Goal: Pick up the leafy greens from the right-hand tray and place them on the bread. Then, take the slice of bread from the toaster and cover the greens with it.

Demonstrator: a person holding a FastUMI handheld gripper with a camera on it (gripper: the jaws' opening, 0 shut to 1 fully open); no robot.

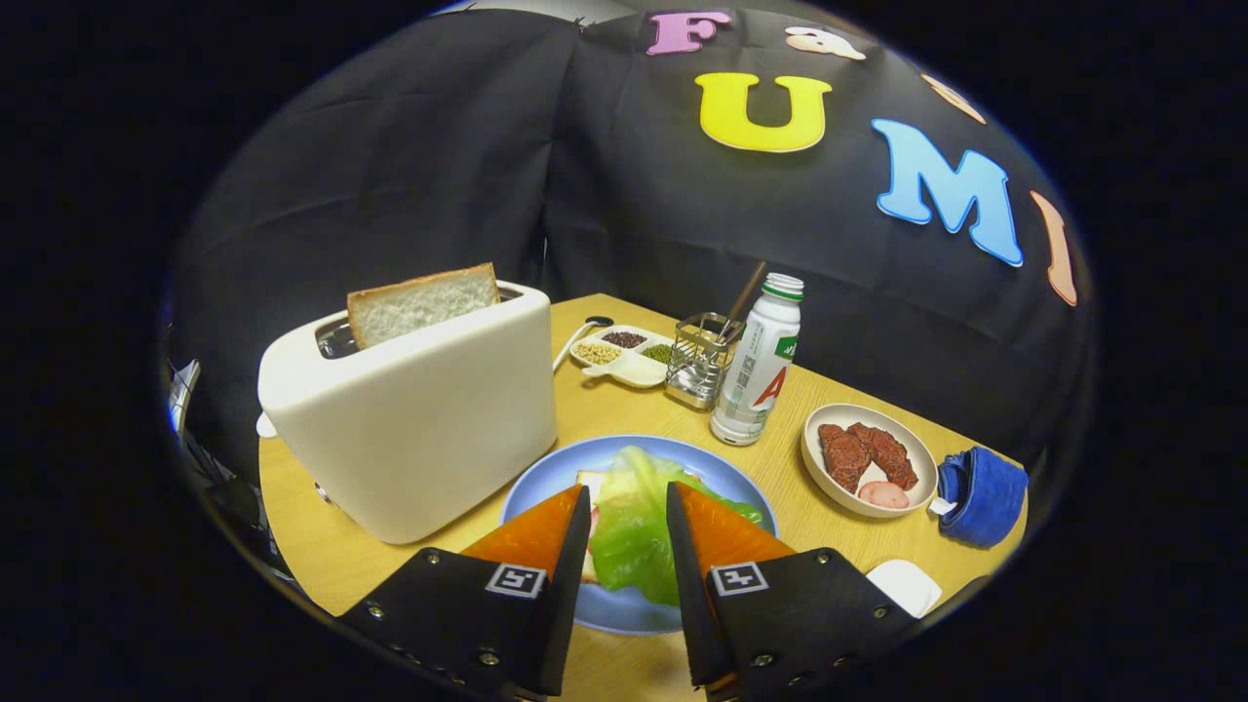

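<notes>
My gripper (629,512) hangs over the blue plate (546,478), just right of the white toaster (419,429). Its fingers stand a narrow gap apart with the leafy greens (629,531) filling that gap from one finger to the other, so they are shut on the greens. The light green leaves spread over a slice of bread (587,483) lying on the plate, and a bit of leaf shows past the right finger. A second slice of bread (424,302) stands upright in the toaster's slot, its top half sticking out.
Beyond the plate stand a white bottle (759,366), a wire caddy (700,361) and a divided dish of grains (624,353). To the right sit a beige bowl (814,468) with meat slices, a blue cloth (985,492) and a small white tray (907,585) at the table's edge.
</notes>
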